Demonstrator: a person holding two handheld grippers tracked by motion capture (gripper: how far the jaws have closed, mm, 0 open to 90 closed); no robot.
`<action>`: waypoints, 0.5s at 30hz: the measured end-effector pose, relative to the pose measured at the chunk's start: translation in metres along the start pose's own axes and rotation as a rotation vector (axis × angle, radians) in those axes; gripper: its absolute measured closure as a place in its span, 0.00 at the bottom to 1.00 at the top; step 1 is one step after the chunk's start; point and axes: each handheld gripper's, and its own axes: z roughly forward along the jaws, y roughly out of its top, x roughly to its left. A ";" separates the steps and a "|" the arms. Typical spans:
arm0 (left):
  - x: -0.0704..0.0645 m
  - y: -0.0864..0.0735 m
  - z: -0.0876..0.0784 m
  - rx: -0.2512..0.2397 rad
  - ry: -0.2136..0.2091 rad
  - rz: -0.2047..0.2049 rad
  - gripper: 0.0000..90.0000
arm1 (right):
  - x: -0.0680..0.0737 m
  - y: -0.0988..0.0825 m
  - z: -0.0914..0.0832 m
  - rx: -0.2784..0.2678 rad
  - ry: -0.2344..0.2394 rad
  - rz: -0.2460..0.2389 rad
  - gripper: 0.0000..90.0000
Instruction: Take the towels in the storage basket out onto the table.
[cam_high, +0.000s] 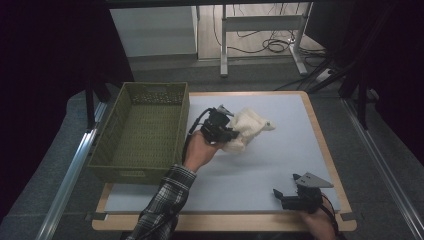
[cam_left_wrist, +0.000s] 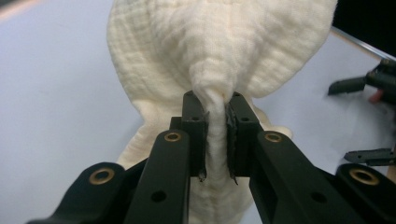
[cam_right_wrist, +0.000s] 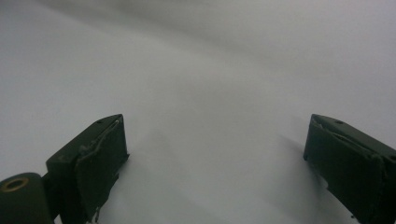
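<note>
We note the left claw (cam_left_wrist: 215, 109) pinching a gathered fold of the cloth (cam_left_wrist: 219, 51), so the rest fans out beyond the grip; it looks lifted partly off the table (cam_high: 280, 165), though the high view is dim. The cloth is cream, soft, waffle-textured, just right of the basket (cam_high: 142, 130). The right claw (cam_right_wrist: 215, 158) rests spread and holds nothing, near the table's front edge.

The left gripper (cam_left_wrist: 215, 105) pinches a bunched fold of cream cloth (cam_left_wrist: 219, 46).
</note>
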 end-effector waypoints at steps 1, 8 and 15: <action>-0.002 -0.002 0.008 0.016 -0.009 0.003 0.89 | 0.000 0.000 0.000 0.000 0.000 0.000 0.07; -0.010 -0.021 0.052 0.109 -0.043 0.010 0.84 | 0.000 0.000 0.000 0.000 0.004 0.001 0.07; -0.004 -0.026 0.050 0.087 -0.082 -0.011 0.51 | 0.000 0.000 0.000 0.000 0.004 0.001 0.07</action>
